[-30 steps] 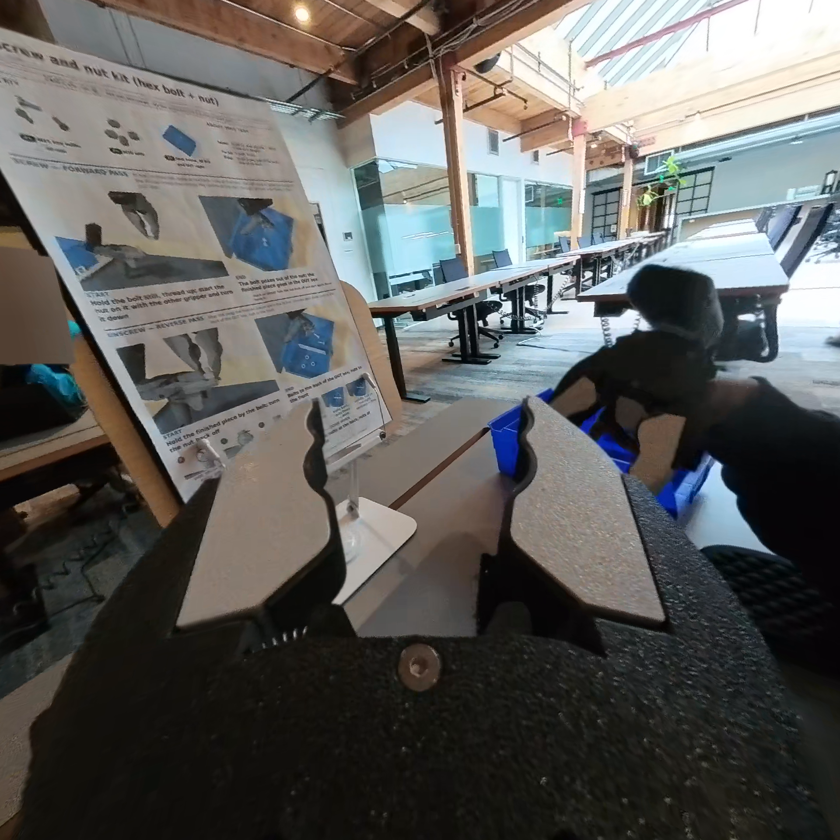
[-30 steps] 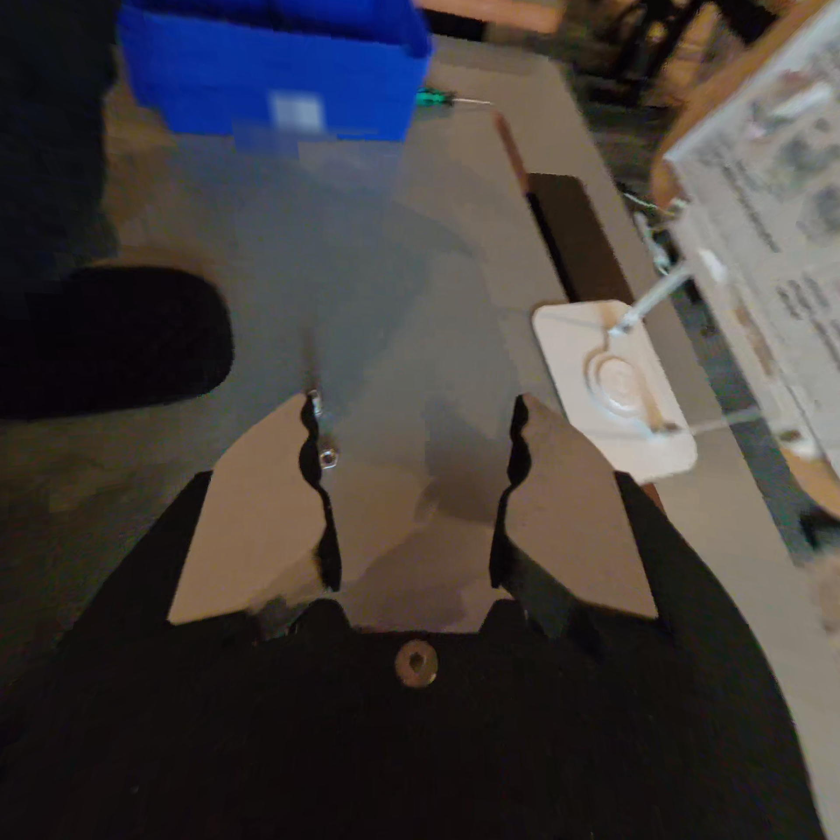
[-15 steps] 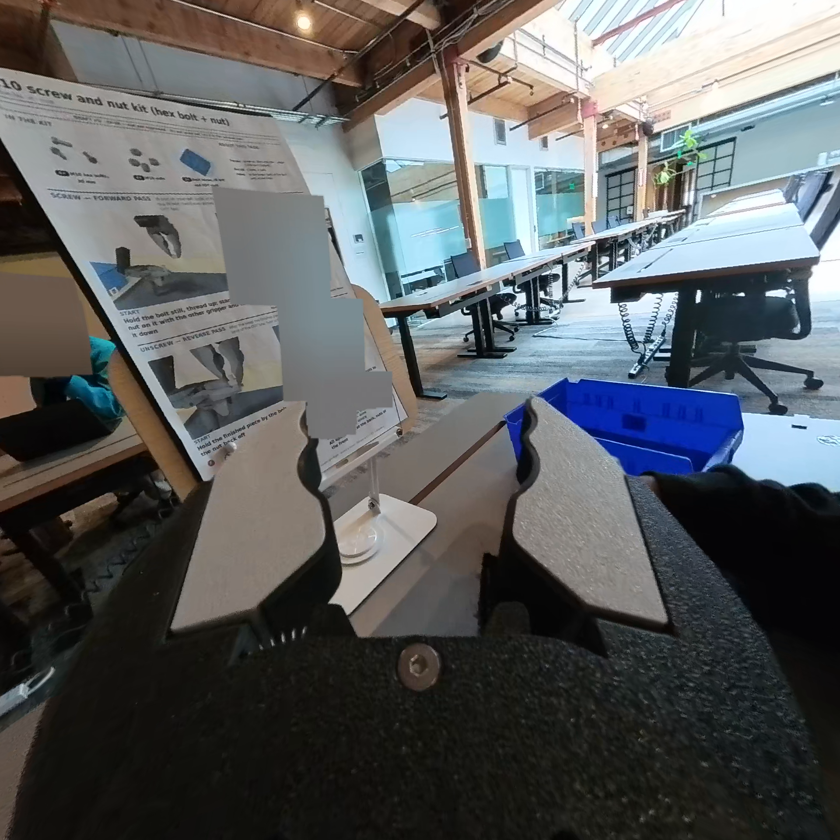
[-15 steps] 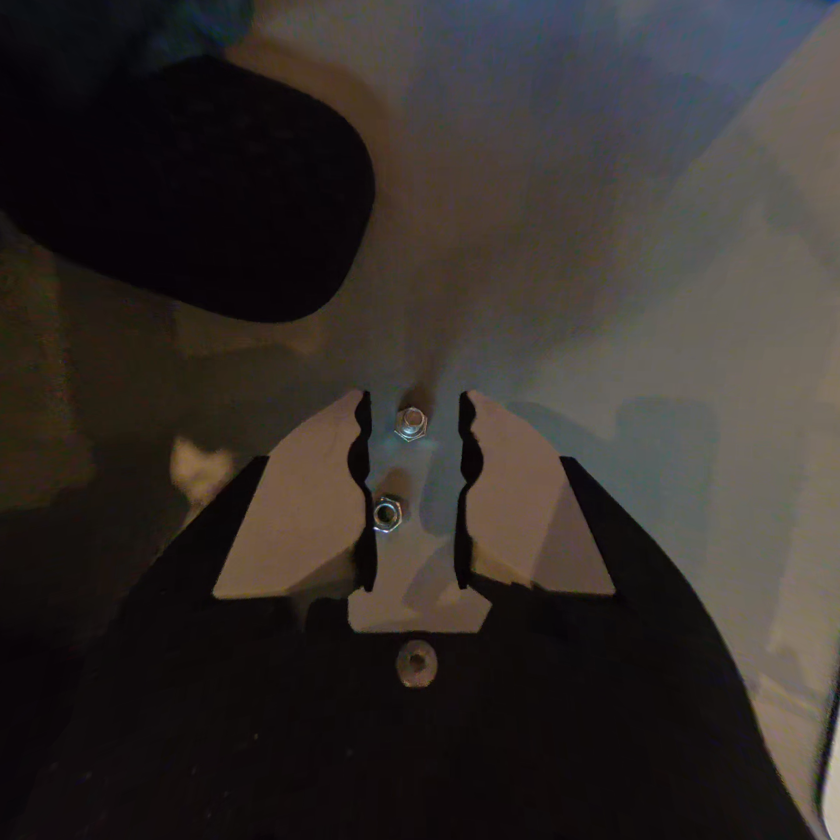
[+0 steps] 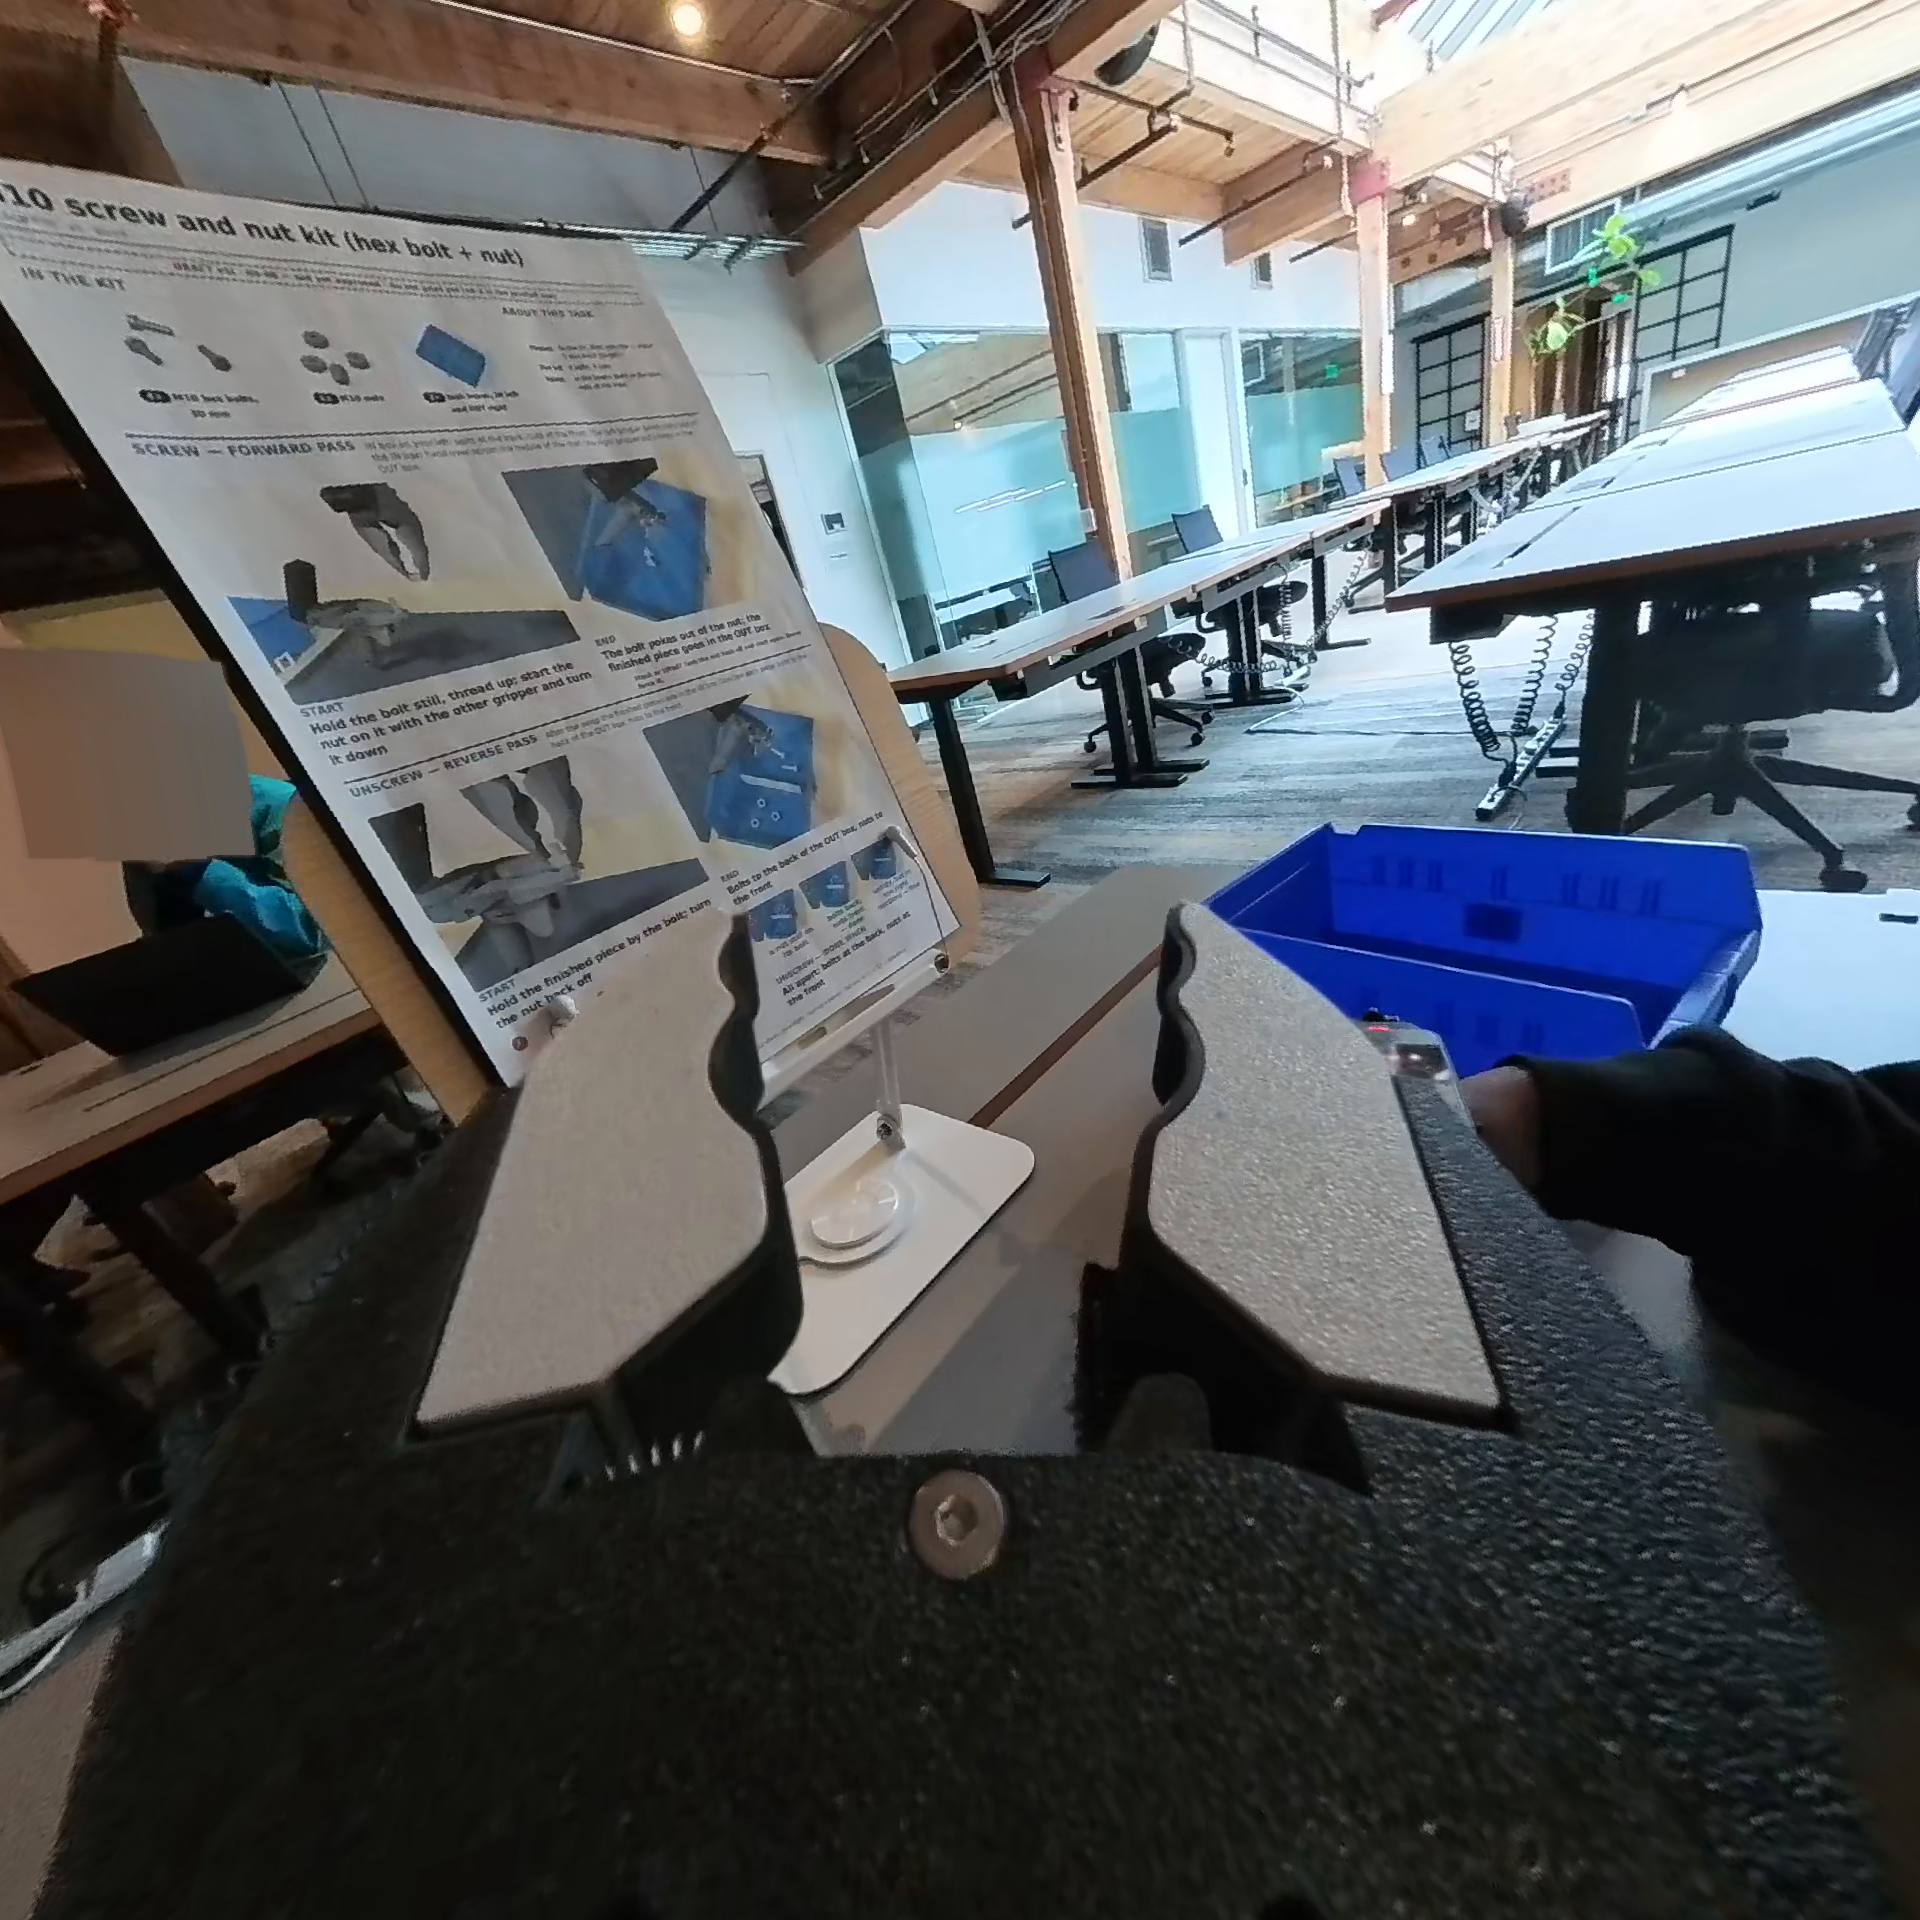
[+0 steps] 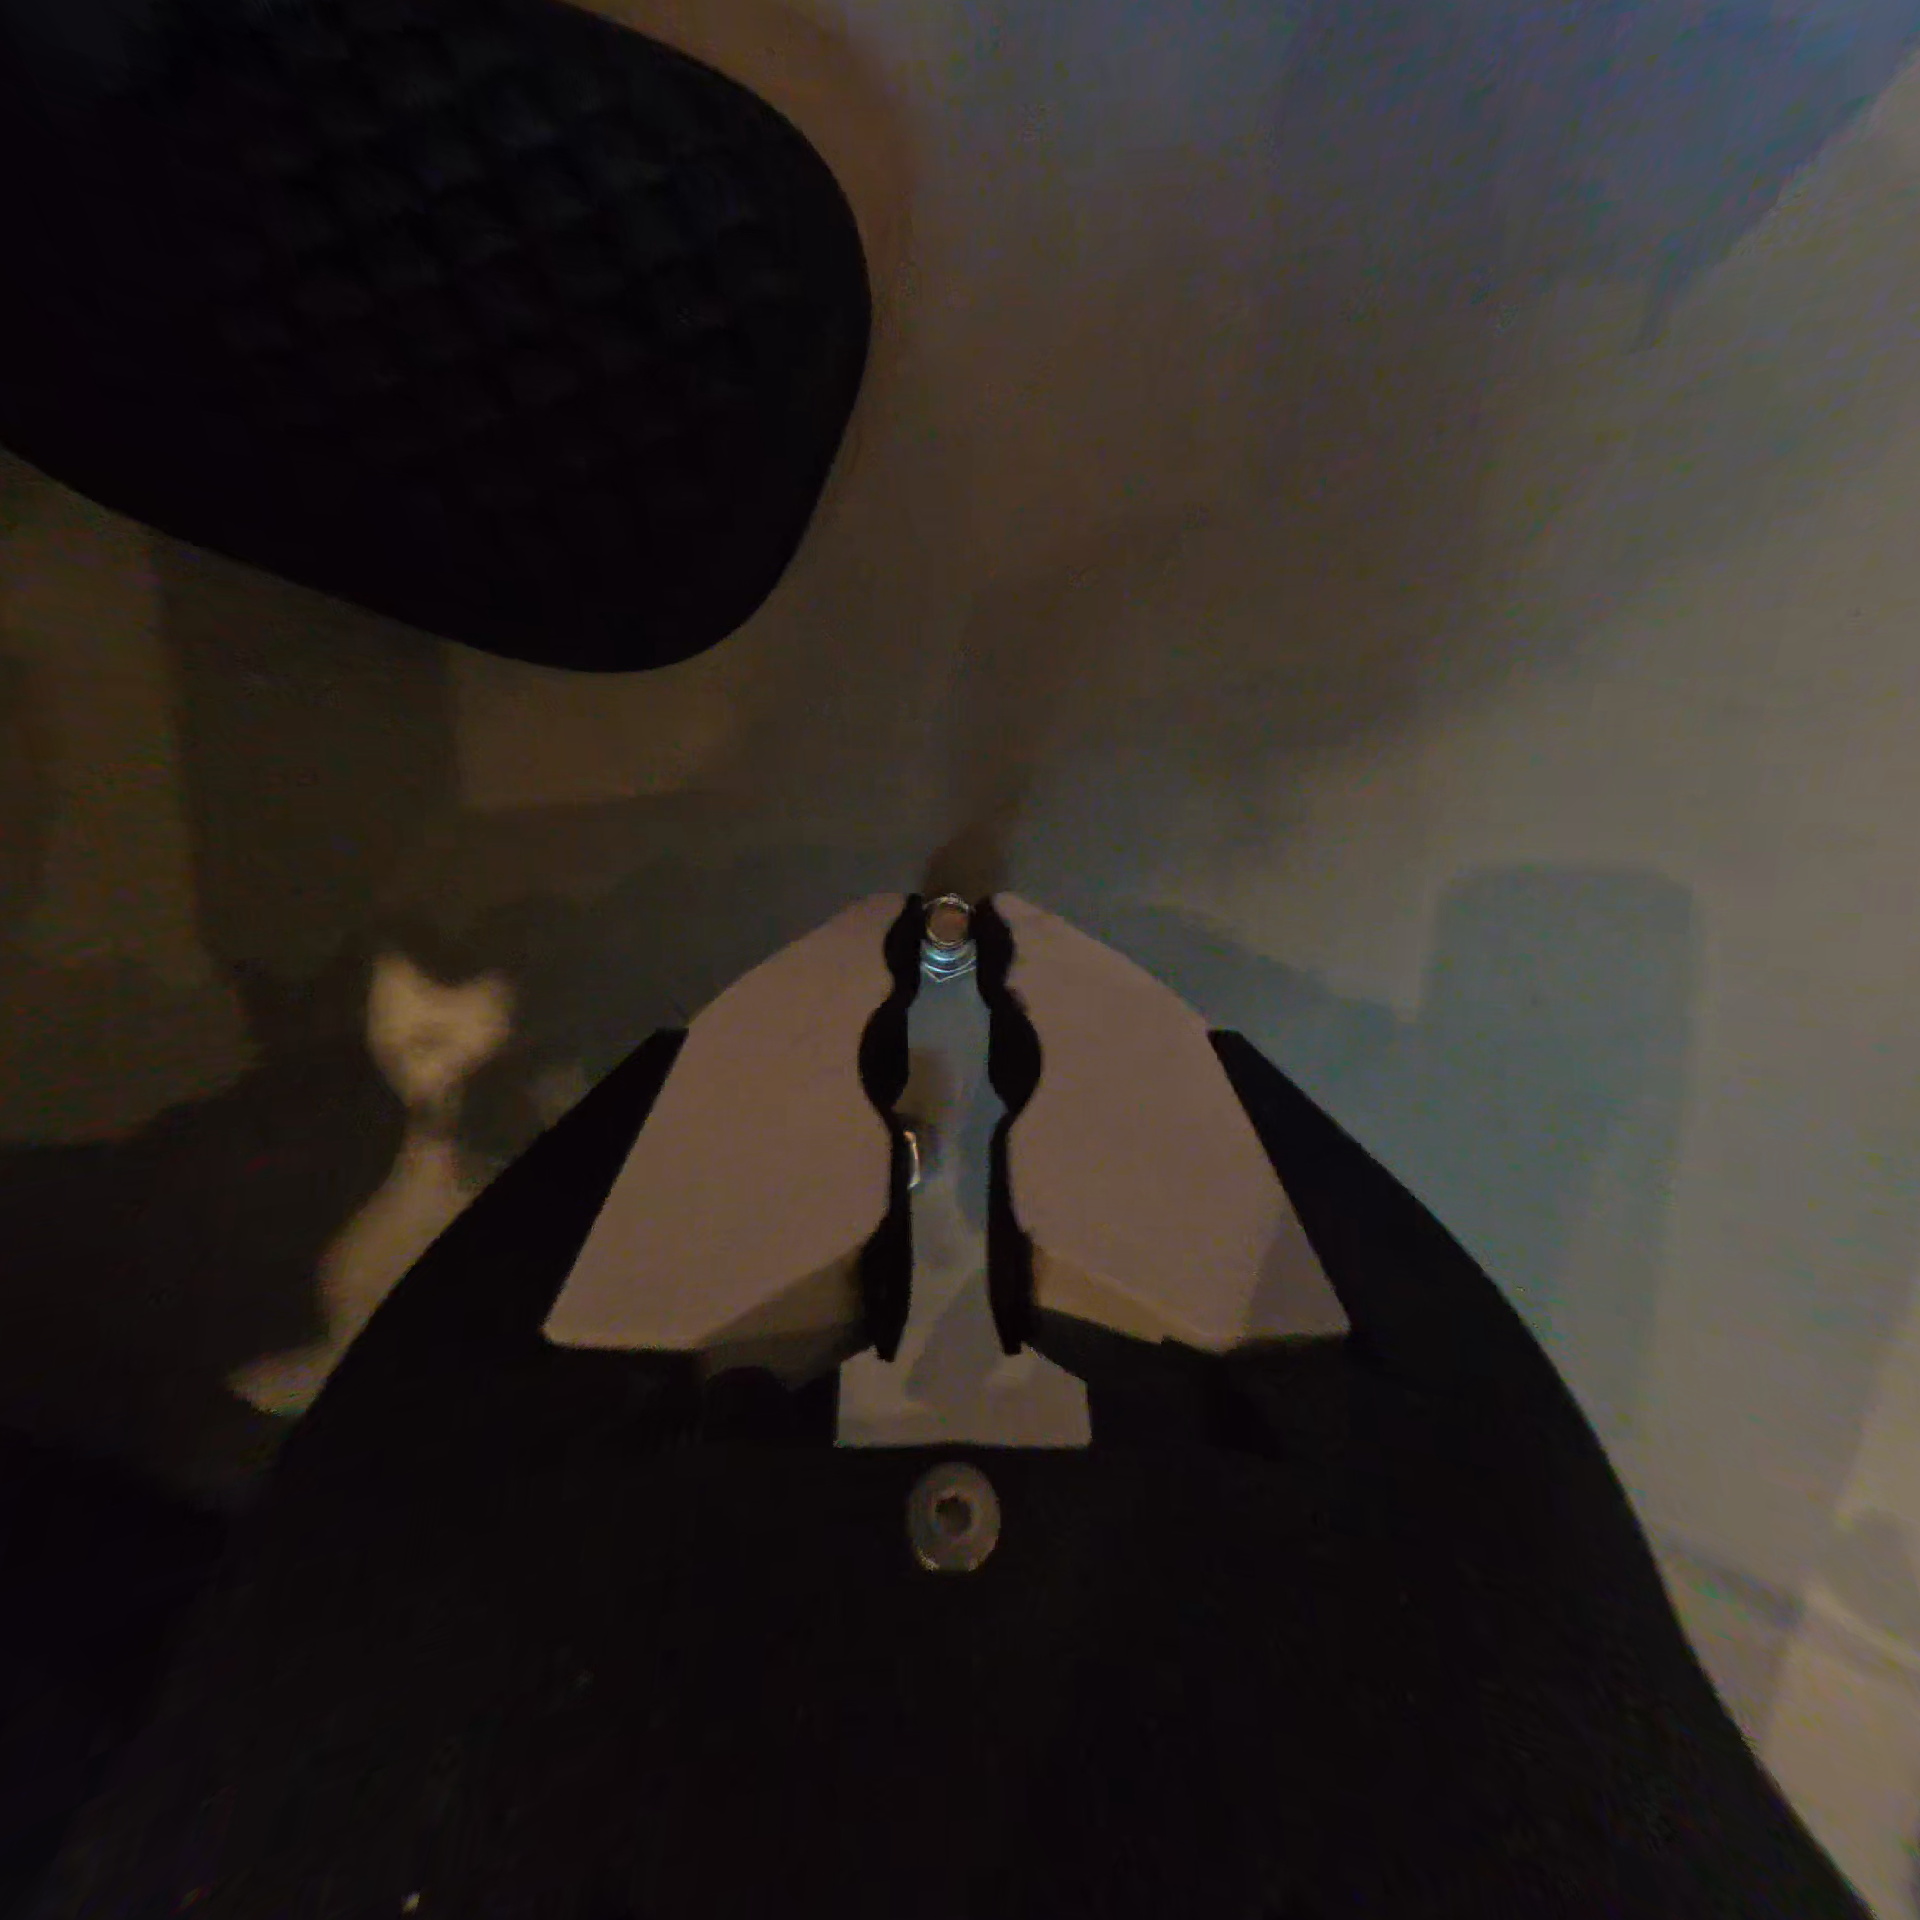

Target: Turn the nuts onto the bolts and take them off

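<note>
In the right wrist view my right gripper (image 6: 948, 925) points down at the pale table (image 6: 1351, 520). Its jaws are nearly together and its tips pinch a small silver bolt (image 6: 948, 935), seen end on with a hex part just below. A second silver nut (image 6: 912, 1158) lies on the table between the fingers, half hidden under the left one. In the left wrist view my left gripper (image 5: 956, 935) is open and empty, held above the table and aimed at the far side. No bolt or nut shows in that view.
A blue bin (image 5: 1486, 935) stands at the back right. An instruction sheet (image 5: 416, 582) leans on a white stand (image 5: 904, 1195) at the left. A dark sleeve (image 5: 1714, 1174) reaches in from the right. A black rounded pad (image 6: 416, 312) lies at the upper left of the right view.
My right gripper has dropped toward the table and closed from wide open onto the bolt. My left gripper has tilted up slightly and stayed open.
</note>
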The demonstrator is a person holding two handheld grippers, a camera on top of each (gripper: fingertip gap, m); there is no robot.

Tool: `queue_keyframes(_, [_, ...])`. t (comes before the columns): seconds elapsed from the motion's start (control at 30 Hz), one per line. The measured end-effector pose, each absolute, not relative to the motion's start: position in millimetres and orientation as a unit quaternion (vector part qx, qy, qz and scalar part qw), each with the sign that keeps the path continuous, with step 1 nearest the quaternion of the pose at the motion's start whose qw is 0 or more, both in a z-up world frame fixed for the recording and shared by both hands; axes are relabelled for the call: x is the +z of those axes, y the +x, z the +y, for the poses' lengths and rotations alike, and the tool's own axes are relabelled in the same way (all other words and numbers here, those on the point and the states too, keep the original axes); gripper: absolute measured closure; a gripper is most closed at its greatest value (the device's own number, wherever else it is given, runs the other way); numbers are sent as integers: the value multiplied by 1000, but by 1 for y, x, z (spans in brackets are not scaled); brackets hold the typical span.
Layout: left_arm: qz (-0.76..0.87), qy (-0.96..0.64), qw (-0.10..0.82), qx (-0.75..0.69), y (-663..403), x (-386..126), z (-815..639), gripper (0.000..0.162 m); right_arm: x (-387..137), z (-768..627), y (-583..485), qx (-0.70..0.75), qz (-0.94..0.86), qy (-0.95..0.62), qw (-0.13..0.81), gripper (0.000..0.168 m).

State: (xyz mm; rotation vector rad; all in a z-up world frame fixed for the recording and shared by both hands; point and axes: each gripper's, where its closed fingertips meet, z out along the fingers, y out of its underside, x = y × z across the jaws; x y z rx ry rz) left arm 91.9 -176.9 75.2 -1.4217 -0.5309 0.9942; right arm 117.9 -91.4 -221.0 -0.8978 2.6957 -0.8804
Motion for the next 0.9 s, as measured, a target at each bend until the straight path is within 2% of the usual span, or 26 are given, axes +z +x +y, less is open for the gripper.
queue_keyframes(0.17, [-233, -619, 625, 415, 90, 71, -177, 92, -216, -90, 112, -300, 905, -293, 72, 159])
queue_keyframes(0.37, [-223, -642, 626, 383, 83, 58, -169, 95, -175, -82, 109, -330, 901, -277, 52, 160])
queue_keyframes(0.5, [-222, -644, 639, 356, 76, 51, -162, 89, -123, -72, 103, -363, 894, -263, 17, 160])
queue_keyframes(0.73, [-198, -644, 676, 298, 69, 44, -140, 96, -9, -59, 96, -425, 872, -243, -20, 160])
queue_keyframes(0.9, [-175, -683, 657, 268, 64, 25, -118, 98, 39, -62, 93, -435, 866, -243, -35, 160])
